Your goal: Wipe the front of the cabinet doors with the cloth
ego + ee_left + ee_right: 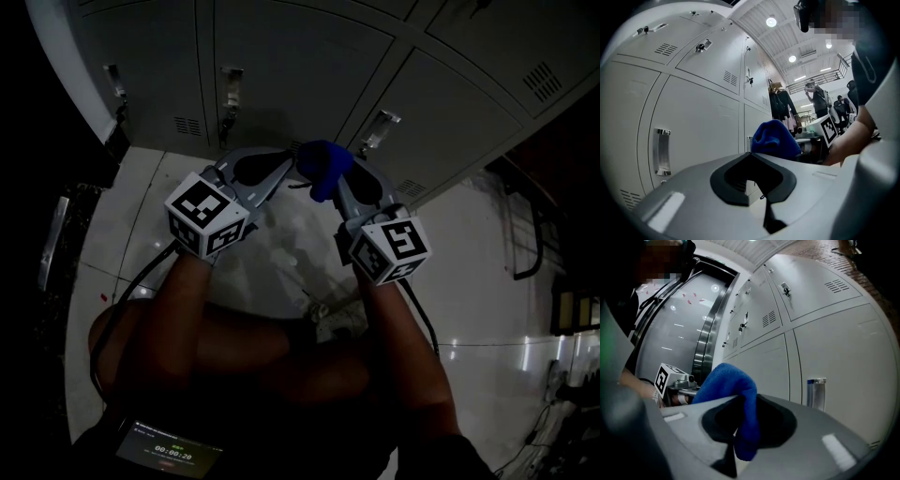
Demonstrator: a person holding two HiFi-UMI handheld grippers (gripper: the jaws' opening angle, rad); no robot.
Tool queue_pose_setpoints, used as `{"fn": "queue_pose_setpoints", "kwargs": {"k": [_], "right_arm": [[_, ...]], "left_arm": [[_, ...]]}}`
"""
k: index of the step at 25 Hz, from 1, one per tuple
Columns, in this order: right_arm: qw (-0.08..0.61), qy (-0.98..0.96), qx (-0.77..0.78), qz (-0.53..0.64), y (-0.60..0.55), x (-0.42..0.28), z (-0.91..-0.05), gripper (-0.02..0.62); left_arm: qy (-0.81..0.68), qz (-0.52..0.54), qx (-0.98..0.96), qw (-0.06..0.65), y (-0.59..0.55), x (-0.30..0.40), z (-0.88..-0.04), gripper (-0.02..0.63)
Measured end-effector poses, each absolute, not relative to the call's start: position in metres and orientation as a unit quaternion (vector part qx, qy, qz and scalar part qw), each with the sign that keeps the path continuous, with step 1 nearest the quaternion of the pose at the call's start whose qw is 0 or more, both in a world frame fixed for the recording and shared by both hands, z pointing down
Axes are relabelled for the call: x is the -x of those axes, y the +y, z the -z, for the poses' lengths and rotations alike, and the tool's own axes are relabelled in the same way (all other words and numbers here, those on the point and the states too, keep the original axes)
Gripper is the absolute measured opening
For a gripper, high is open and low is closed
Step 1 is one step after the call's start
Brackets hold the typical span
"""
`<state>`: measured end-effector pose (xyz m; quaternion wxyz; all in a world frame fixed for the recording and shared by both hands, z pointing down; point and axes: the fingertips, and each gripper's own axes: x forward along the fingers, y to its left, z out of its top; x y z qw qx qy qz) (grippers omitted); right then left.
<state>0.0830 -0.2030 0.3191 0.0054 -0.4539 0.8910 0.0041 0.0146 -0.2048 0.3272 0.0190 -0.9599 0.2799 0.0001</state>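
There is one blue cloth (323, 167). There are two grippers, the left gripper (284, 171) and the right gripper (339, 192), and two marker cubes, a left cube (206, 214) and a right cube (391, 248). The far cabinet doors (300, 56) show three handles: left handle (114, 82), middle handle (229, 86) and right handle (379, 127). At least two bystanders (816, 98) stand far off.

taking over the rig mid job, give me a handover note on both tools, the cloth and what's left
Right tool: shut on the blue cloth, which bunches up above its jaws.
Left tool: shut, empty, close beside the right one.
Cabinet doors: ahead of both tools; the cloth shows no contact with them.
Done: cloth is in the grip.
Left: press it to the door fronts and wipe them.
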Motion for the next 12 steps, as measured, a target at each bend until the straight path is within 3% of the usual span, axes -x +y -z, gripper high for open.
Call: {"fn": "queue_pose_setpoints", "kwargs": {"k": [12], "right_arm": [[0.005, 0.893, 0.450, 0.002, -0.2030, -0.0833, -0.3207, 0.063]], "left_arm": [[0.277, 0.001, 0.961, 0.019, -0.2030, -0.0163, -0.3279, 0.003]]}}
